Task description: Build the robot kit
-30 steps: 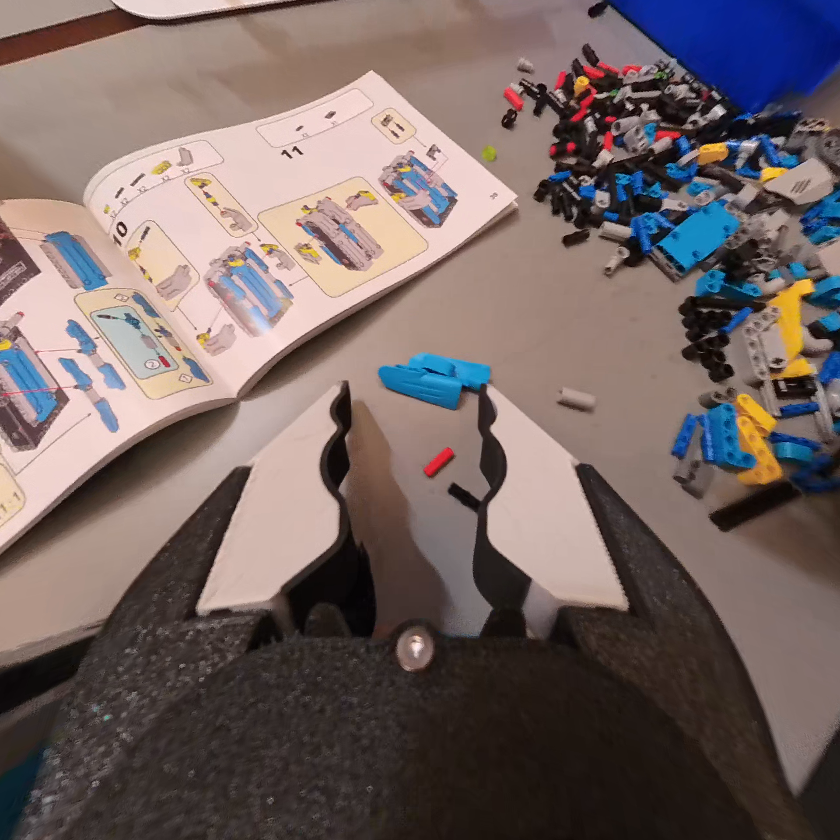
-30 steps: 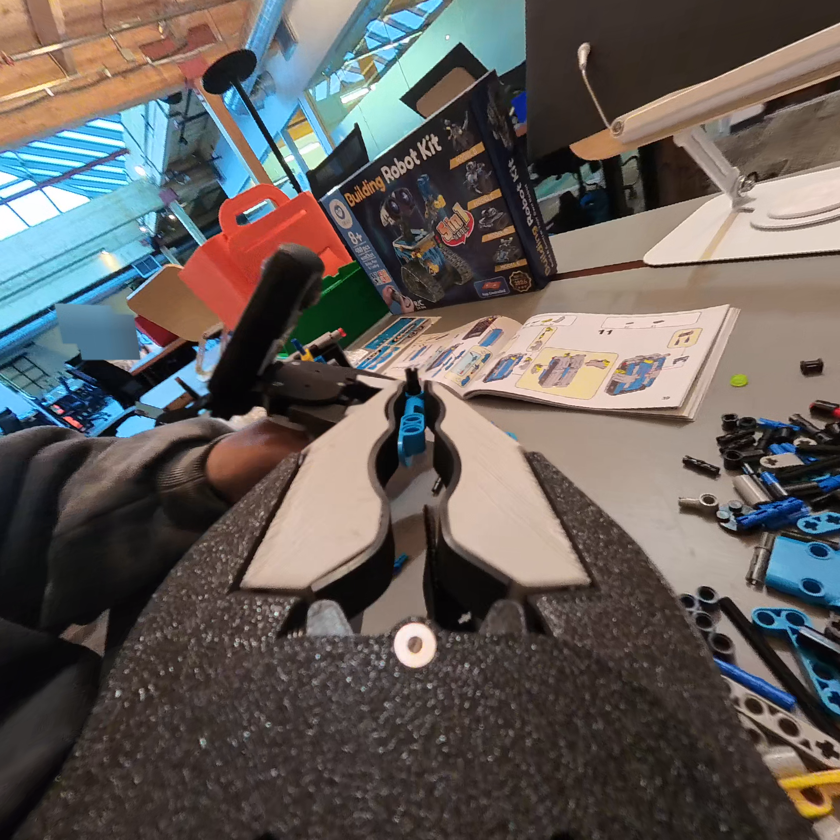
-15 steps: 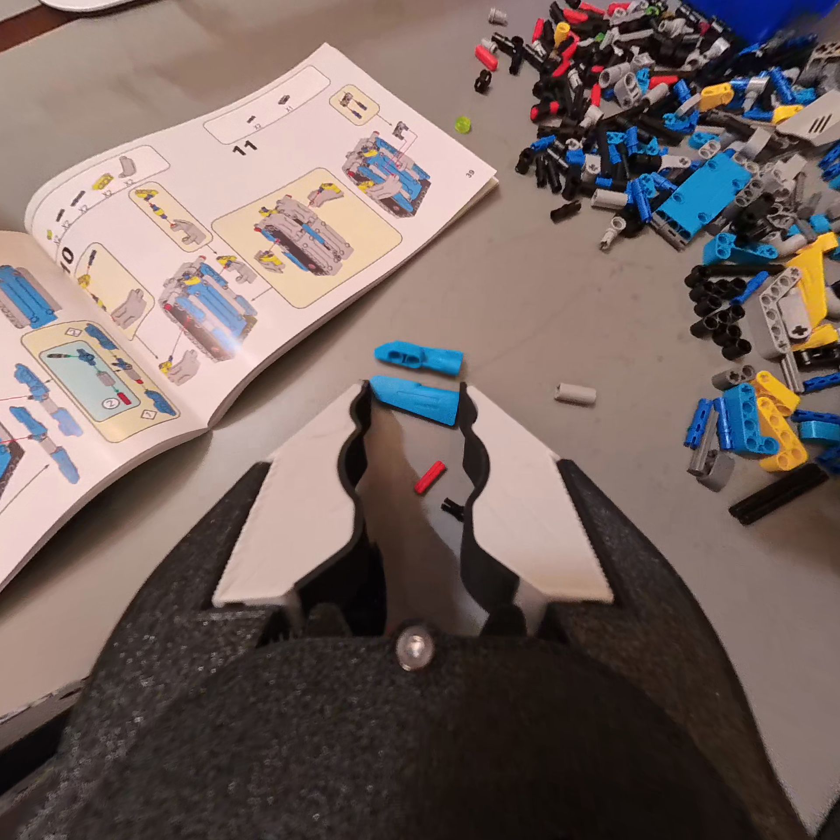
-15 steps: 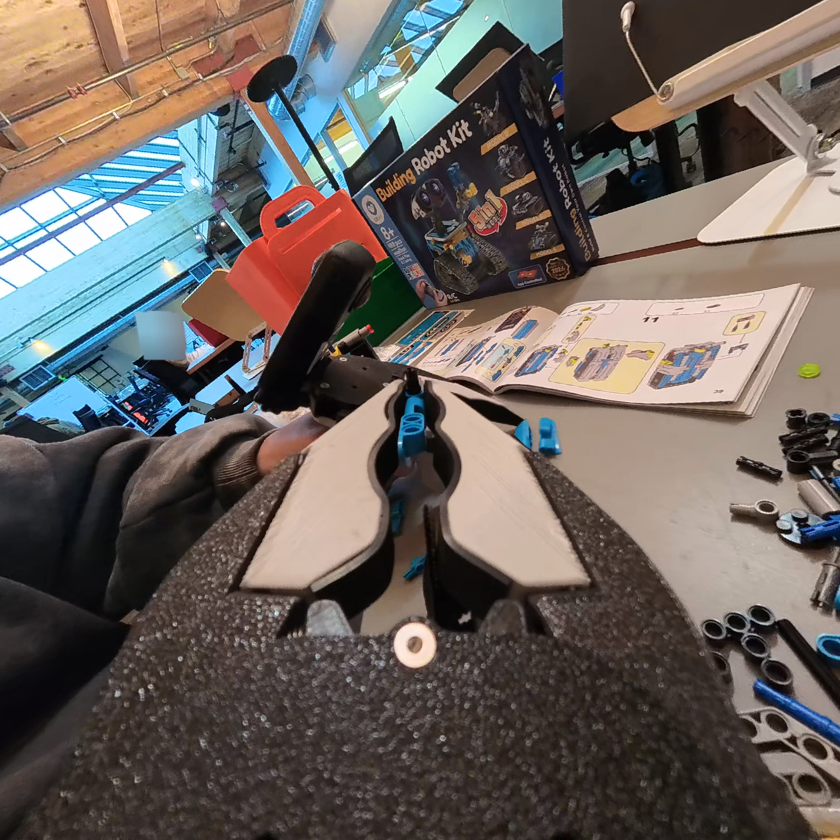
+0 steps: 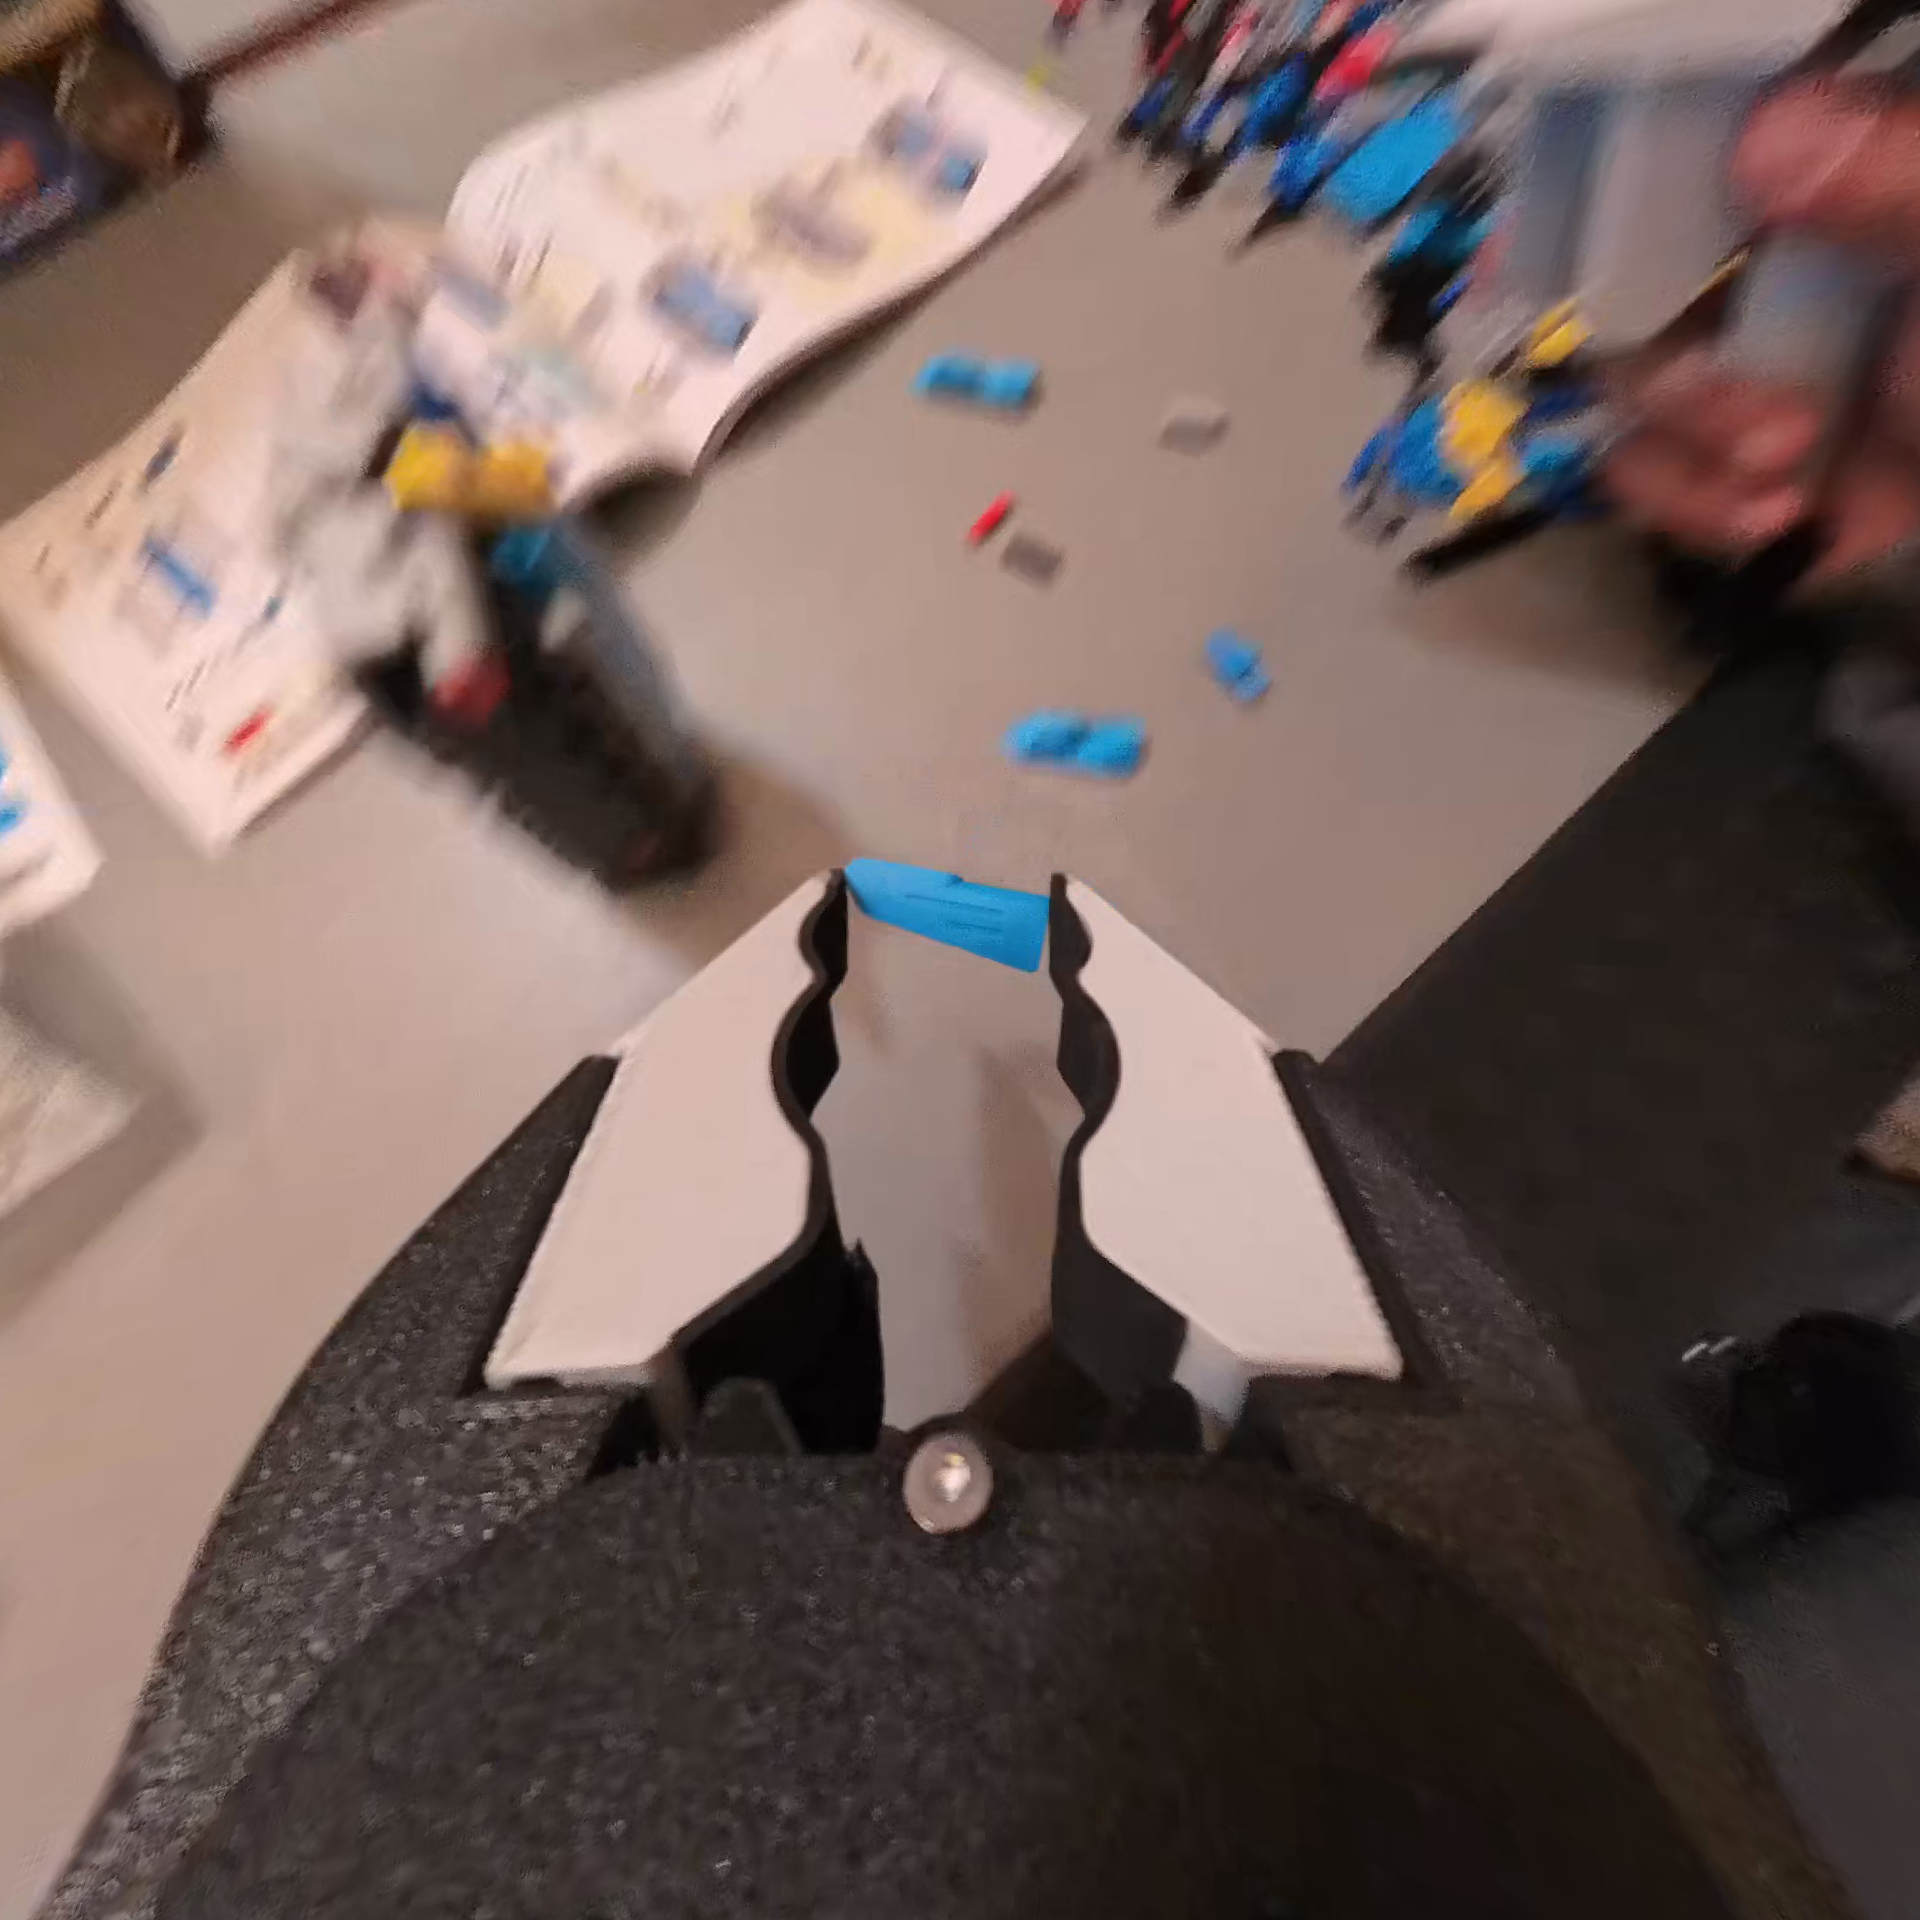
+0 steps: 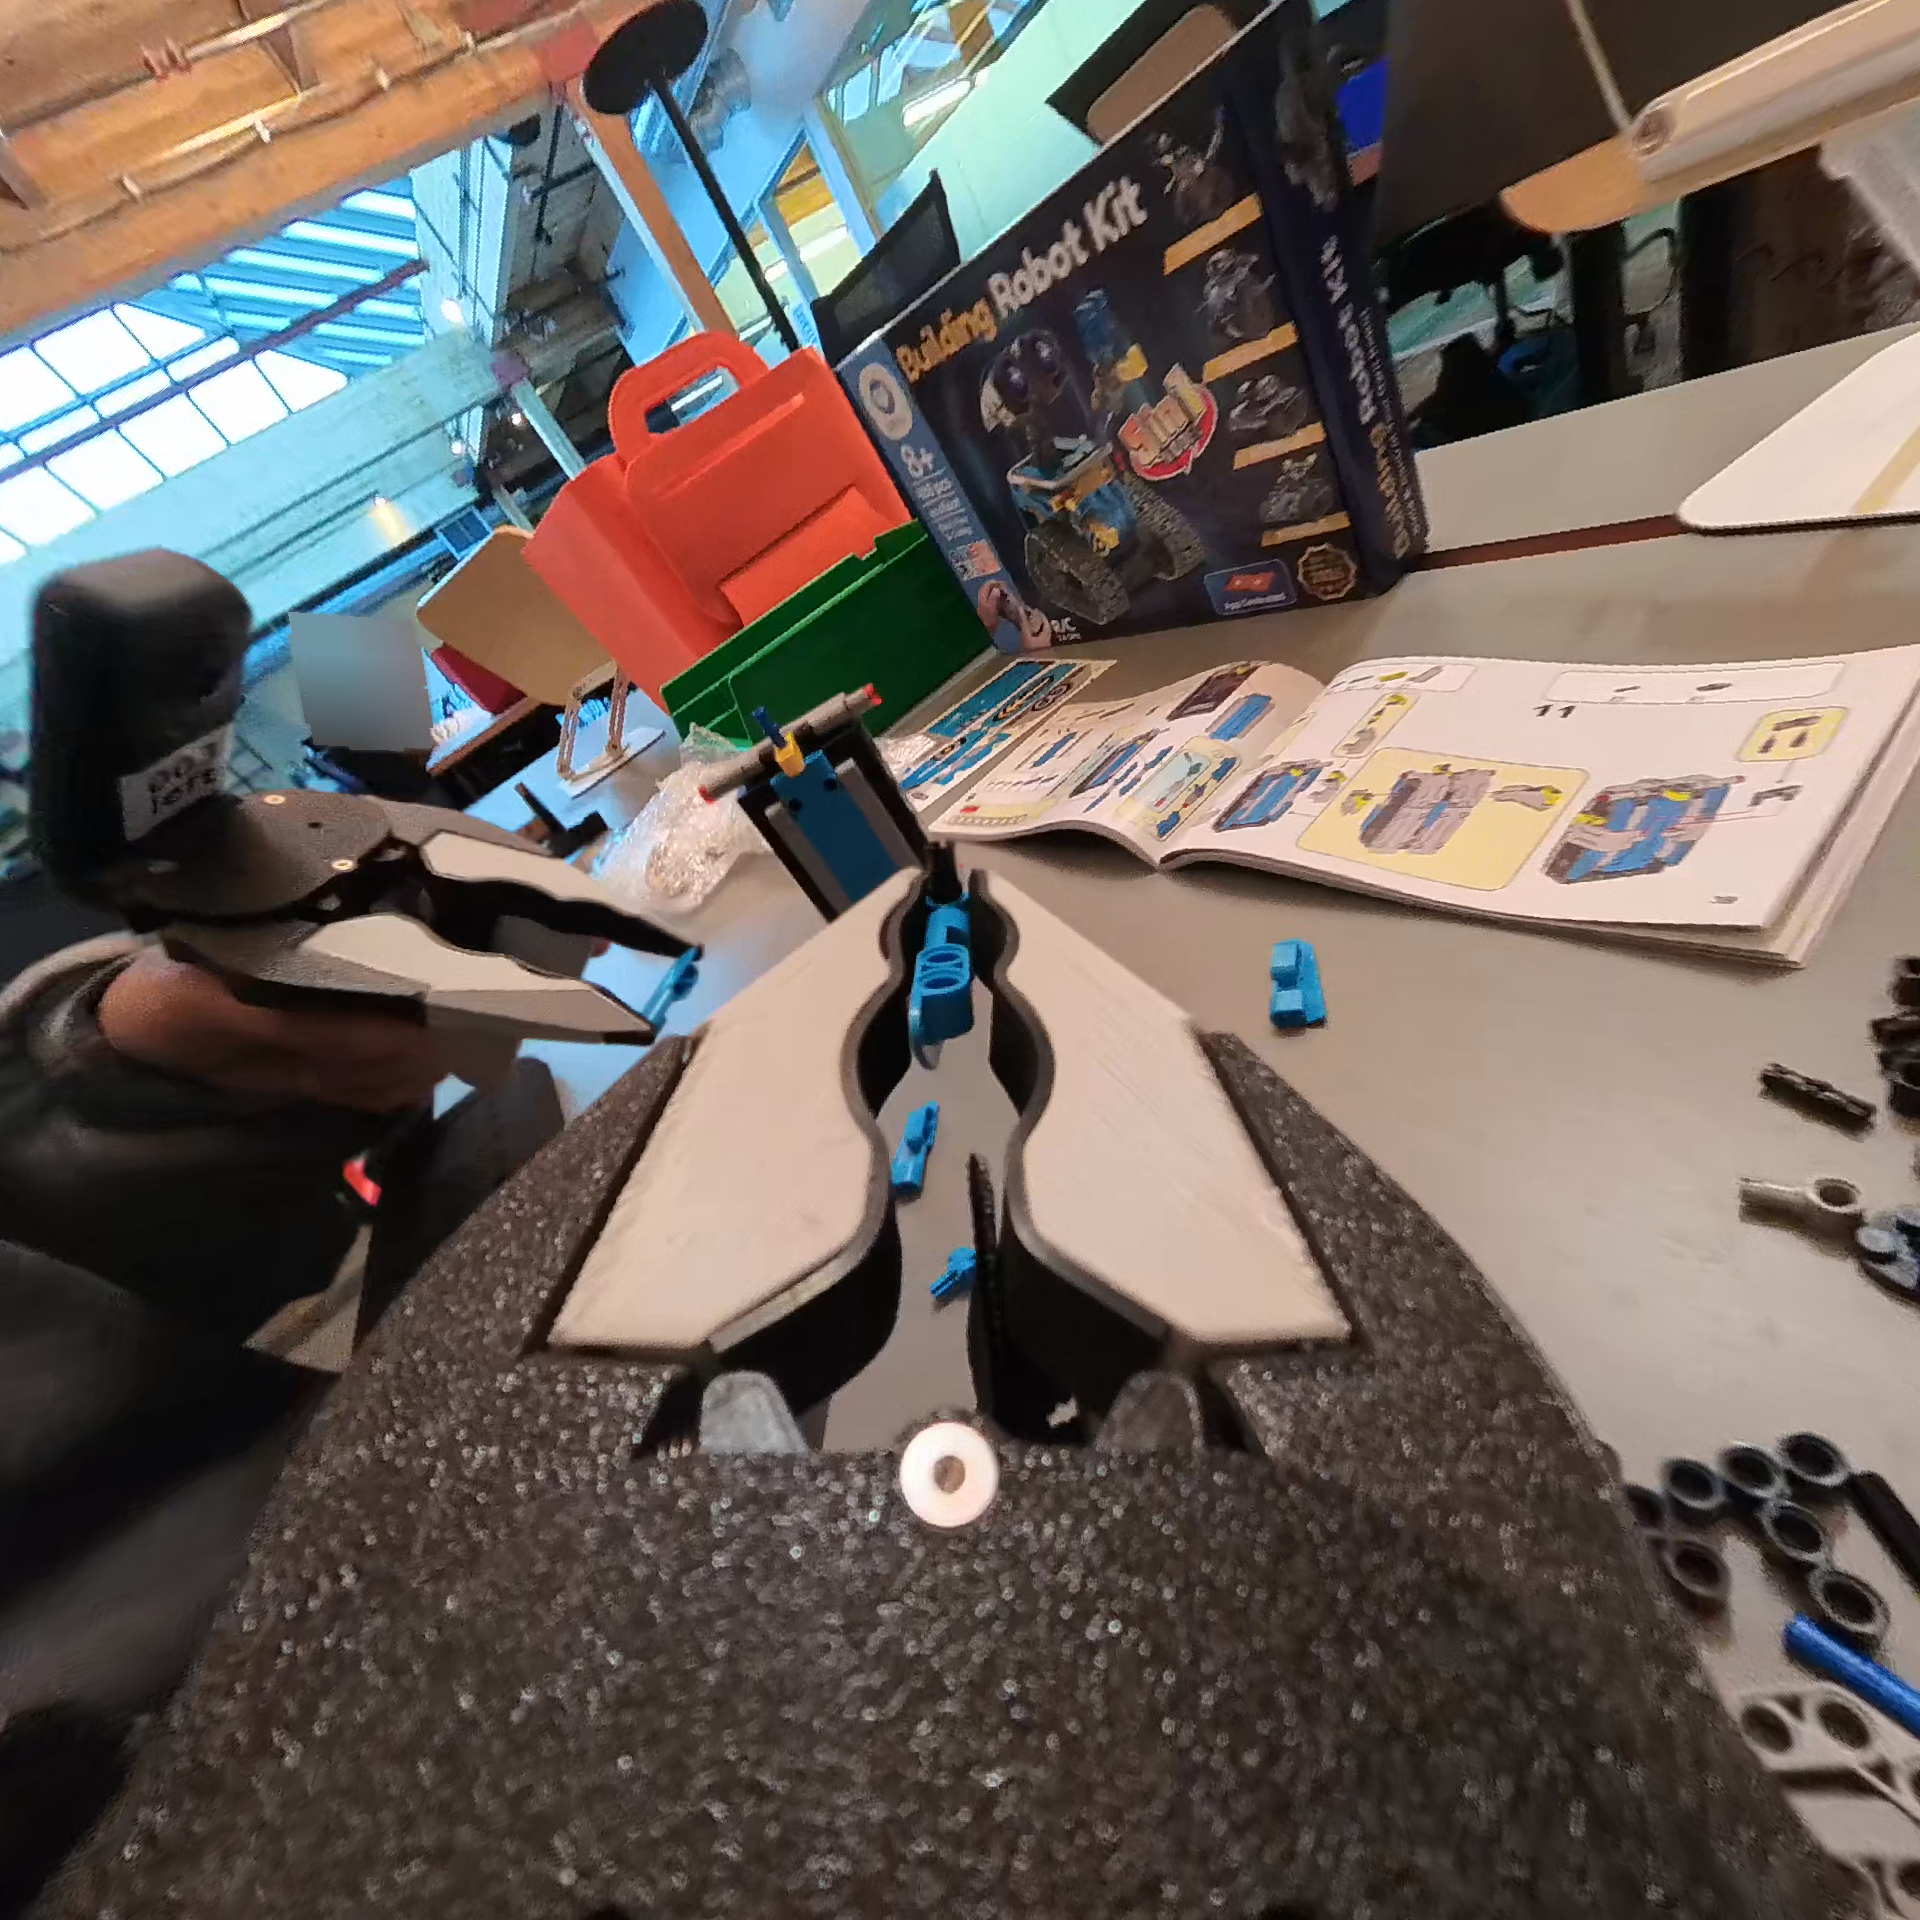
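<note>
Blue wedge-shaped piece (image 5: 951, 914) sits crosswise between the very tips of the left gripper (image 5: 948, 896), which pinches it by its two ends, lifted clear of the grey counter (image 5: 312, 1039). The hold is shallow: only the outermost edge of each finger (image 5: 727, 1091) bears on the plastic, and the piece tapers toward one end, so in my judgement a small twist or a quick swing could let it pivot or squirt out and drop among the loose parts below. The left wrist view is heavily smeared, which suggests fast motion and makes that slip likelier. The right gripper (image 6: 948, 935) is pressed together on a blue pin connector (image 6: 940, 982), held upright deep in the notch between its fingers, with a dark stub above it that I cannot identify. That grip looks firmer, though a knock against the part-built model (image 6: 821, 821) standing just beyond it could tip the model over. On the counter under and around both grippers lie small blue pieces (image 6: 1296, 985), a red pin (image 5: 989, 516) and grey bits; a dropped part could be lost among them. An open instruction booklet (image 6: 1455, 810) lies farther out, with the kit box (image 6: 1132, 395), an orange case (image 6: 727, 499) and a green bin (image 6: 831, 655) behind it, and a pile of loose parts (image 6: 1766, 1517) at the right.
</note>
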`<state>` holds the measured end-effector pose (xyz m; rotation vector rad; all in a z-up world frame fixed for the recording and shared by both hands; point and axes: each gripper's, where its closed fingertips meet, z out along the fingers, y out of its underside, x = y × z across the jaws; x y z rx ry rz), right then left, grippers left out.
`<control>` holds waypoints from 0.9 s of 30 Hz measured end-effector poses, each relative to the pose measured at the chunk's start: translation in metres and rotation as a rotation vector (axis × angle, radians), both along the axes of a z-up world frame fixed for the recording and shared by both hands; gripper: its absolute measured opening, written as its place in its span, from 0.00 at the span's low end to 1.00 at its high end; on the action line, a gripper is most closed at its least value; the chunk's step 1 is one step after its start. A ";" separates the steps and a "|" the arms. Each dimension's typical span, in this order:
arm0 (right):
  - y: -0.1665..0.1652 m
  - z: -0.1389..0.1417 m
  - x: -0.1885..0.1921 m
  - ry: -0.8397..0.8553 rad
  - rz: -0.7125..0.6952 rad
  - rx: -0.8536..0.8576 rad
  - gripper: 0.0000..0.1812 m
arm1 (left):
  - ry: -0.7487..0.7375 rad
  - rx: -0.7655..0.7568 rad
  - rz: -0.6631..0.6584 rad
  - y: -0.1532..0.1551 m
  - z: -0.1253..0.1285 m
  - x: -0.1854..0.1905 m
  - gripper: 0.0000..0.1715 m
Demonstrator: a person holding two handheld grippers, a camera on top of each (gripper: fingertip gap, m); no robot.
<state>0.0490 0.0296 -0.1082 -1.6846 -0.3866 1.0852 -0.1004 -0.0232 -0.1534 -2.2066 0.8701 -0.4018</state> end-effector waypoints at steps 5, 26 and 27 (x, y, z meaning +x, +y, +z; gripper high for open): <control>-0.003 -0.007 -0.018 -0.086 0.051 0.021 0.04 | 0.073 -0.167 0.285 -0.010 -0.051 -0.109 0.22; -0.013 -0.011 -0.028 -0.122 0.104 0.031 0.04 | 0.199 0.250 -0.356 -0.036 -0.049 -0.107 0.16; -0.013 -0.011 -0.028 -0.124 0.106 0.030 0.04 | 0.191 0.270 -0.430 -0.036 -0.051 -0.106 0.12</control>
